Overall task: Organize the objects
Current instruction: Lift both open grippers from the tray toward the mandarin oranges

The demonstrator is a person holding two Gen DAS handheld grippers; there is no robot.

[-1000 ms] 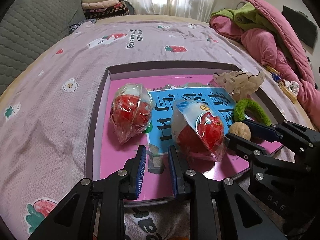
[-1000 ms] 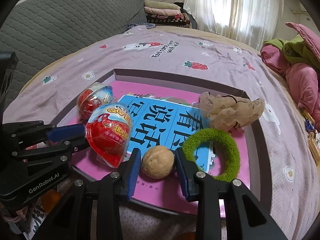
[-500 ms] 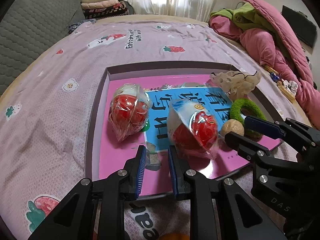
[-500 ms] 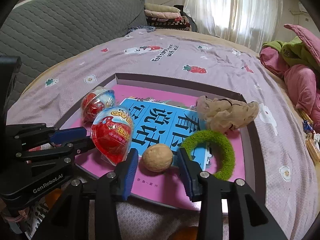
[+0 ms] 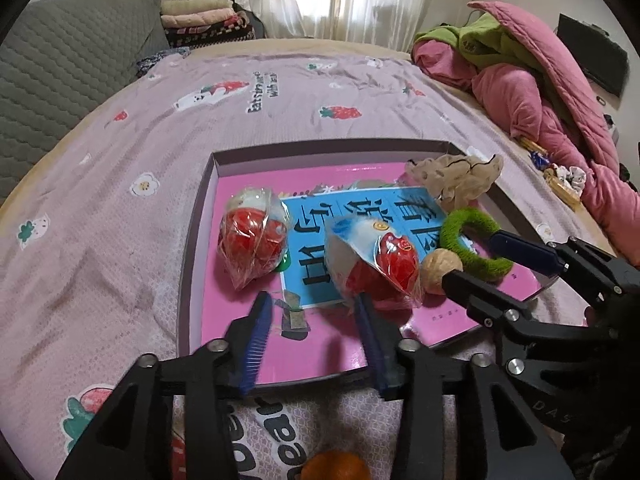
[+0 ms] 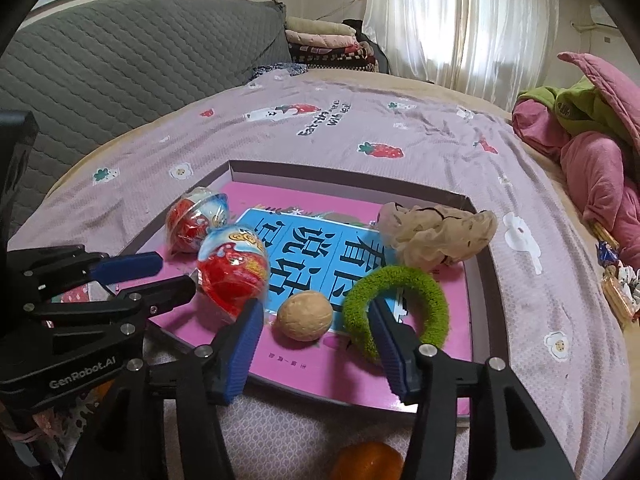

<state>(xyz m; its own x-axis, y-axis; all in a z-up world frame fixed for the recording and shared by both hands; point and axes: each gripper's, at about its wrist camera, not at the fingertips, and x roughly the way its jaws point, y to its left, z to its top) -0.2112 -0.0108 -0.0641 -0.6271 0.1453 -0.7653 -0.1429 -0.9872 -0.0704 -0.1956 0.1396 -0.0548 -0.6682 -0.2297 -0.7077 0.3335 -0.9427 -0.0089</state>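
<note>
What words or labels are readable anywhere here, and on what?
"GenRobot.AI": body of the left tongs.
"看图说话": blue book cover, seen upside down.
"Eat strawberries with us!": bedsheet, middle letters blurred.
"DAS...": body of the right tongs, cut off.
Print on the toy egg wrapper: unreadable.

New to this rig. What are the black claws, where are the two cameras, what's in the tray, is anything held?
No robot: a person holds two handheld grippers, each with a fisheye camera looking along its fingers. One view shows the left gripper, the other the right gripper. Both are open and empty.

A tray sits on the bed, holding a book, two wrapped toy eggs, a walnut, a green ring and a beige scrunchie. The walnut lies between the right gripper's fingers, ungripped.
</note>
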